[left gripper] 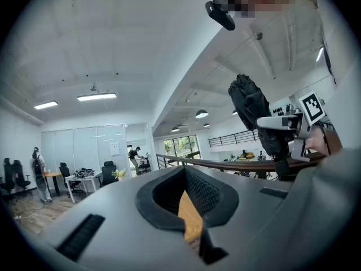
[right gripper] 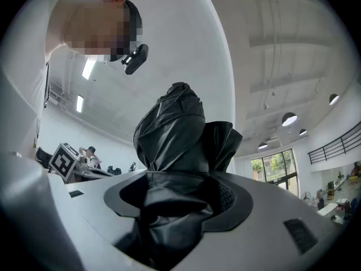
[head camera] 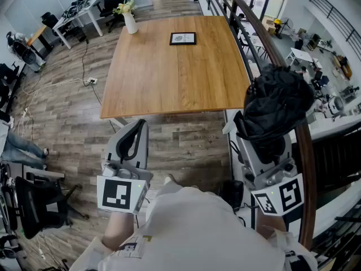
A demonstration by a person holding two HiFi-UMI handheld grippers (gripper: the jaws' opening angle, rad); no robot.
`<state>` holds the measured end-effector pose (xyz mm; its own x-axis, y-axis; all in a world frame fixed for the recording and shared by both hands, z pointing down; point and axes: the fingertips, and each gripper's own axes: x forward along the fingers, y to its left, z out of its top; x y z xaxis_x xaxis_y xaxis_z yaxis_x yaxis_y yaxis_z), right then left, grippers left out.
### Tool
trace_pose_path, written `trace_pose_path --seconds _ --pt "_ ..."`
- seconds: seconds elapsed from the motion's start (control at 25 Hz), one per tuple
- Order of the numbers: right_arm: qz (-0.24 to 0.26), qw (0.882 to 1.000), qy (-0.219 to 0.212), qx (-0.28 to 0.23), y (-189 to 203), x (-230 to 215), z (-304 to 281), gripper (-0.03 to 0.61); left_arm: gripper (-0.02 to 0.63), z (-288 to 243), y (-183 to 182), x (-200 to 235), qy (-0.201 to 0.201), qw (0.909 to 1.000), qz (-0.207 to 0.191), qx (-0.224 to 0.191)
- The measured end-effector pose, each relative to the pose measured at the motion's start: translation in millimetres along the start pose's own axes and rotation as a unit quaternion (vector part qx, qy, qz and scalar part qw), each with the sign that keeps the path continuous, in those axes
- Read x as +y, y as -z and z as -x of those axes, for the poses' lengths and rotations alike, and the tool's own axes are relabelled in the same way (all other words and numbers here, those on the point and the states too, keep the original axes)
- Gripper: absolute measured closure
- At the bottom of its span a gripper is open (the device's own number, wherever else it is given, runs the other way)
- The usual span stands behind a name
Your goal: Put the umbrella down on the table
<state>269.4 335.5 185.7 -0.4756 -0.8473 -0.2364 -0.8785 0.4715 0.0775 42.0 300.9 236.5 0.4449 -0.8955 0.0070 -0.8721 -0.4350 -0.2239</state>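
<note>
With the right gripper (head camera: 269, 137) clamped on the folded black umbrella (head camera: 277, 103), aloft past the table's (head camera: 169, 66) right edge, and the left gripper's (head camera: 138, 130) 2 jaws closed empty, risks dropping it floorward if loosened early.

On the table (head camera: 169, 78) ahead I see a vase (head camera: 129, 17) far left, a frame (head camera: 183, 38) far centre. The umbrella (head camera: 276, 103) is beside its near right corner.

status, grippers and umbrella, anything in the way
Right gripper shut on umbrella, short of table. Left gripper shut, empty. Vase, frame at table's far end.
</note>
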Motion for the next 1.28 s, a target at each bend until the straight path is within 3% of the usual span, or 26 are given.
trace_pose_path --seconds 0.24,0.44,0.76,0.88,1.04,1.28 --pt "0.002 1.000 0.004 -0.003 -5 3 4 0.284 0.597 7 -9 -1 0.002 1.0000 0.001 -0.008" --pt "-0.002 1.000 -0.004 0.001 -4 6 1 0.284 0.597 8 1 -3 0.004 0.9994 0.004 0.035" --pt "-0.005 1.000 -0.004 0.008 2 1 5 0.284 0.597 6 -3 -12 0.014 0.9996 0.000 0.026" --pt "-0.015 1.000 -0.006 0.013 7 0 2 0.282 0.597 4 0 -10 0.016 0.9994 -0.006 0.029" --pt "-0.025 1.000 -0.003 0.015 12 -8 13 0.284 0.597 3 -8 -23 0.018 0.9998 -0.009 0.001" --pt "-0.053 0.998 -0.009 0.029 30 -19 1 0.282 0.597 -12 -1 -31 0.034 0.9994 0.002 0.005"
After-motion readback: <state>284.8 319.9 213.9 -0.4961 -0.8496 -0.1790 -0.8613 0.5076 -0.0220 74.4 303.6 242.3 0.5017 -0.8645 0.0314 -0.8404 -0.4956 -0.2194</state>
